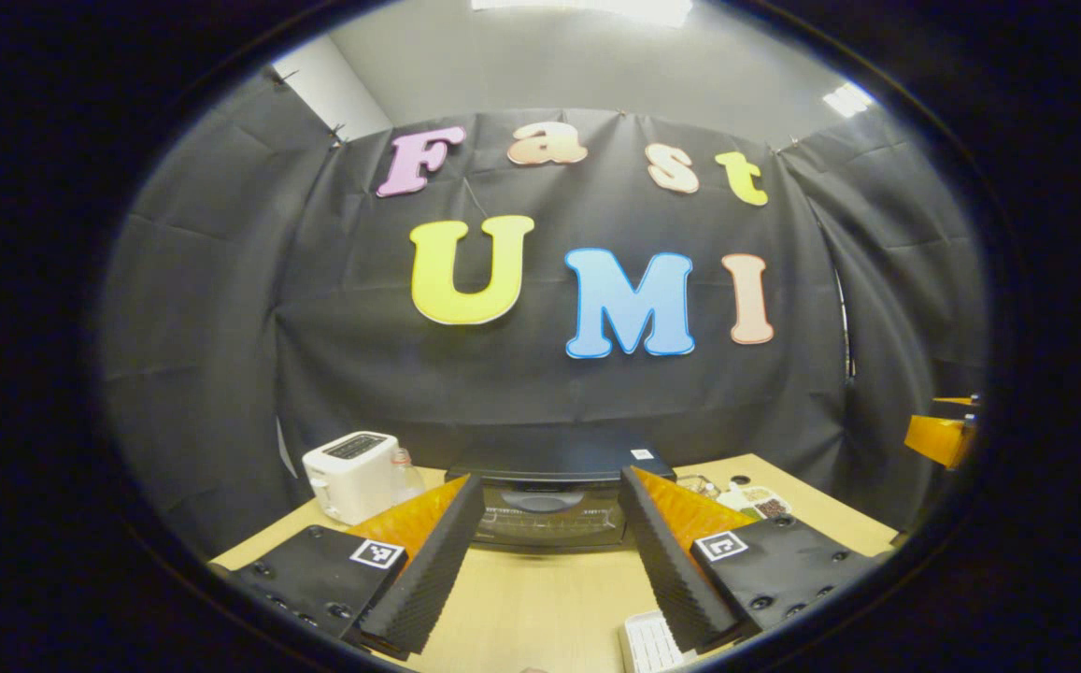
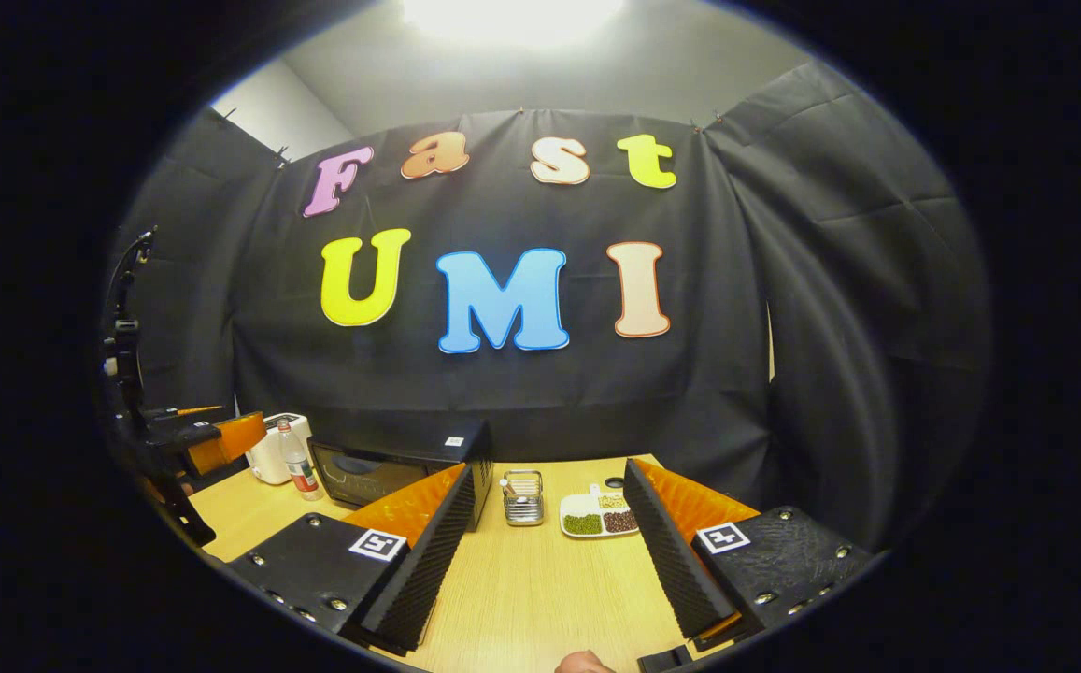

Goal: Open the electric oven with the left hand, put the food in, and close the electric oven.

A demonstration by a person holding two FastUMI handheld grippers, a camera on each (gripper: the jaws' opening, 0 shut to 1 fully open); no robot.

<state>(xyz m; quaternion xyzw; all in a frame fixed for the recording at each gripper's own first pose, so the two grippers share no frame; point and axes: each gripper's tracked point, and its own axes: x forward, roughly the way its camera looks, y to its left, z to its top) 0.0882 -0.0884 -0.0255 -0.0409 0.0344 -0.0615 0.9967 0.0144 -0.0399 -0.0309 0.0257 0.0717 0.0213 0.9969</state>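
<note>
The black electric oven [image 1: 545, 512] stands at the back of the wooden table [image 1: 540, 598], its glass door closed, with the handle [image 1: 540, 502] across the top of the door. My left gripper [image 1: 551, 479] is open and points straight at the oven from a short way off, holding nothing. The oven [image 2: 391, 472] appears left of centre in the right gripper view. A white plate of food [image 2: 599, 514] with green and brown portions lies right of it. My right gripper [image 2: 551, 470] is open and empty, hovering over the table in front of the plate.
A white toaster [image 1: 350, 475] and a small bottle [image 1: 406, 477] stand left of the oven. A wire holder [image 2: 523, 497] sits between oven and plate. A white keyboard-like object [image 1: 652, 645] lies at the near table edge. The left gripper [image 2: 213, 439] shows at far left.
</note>
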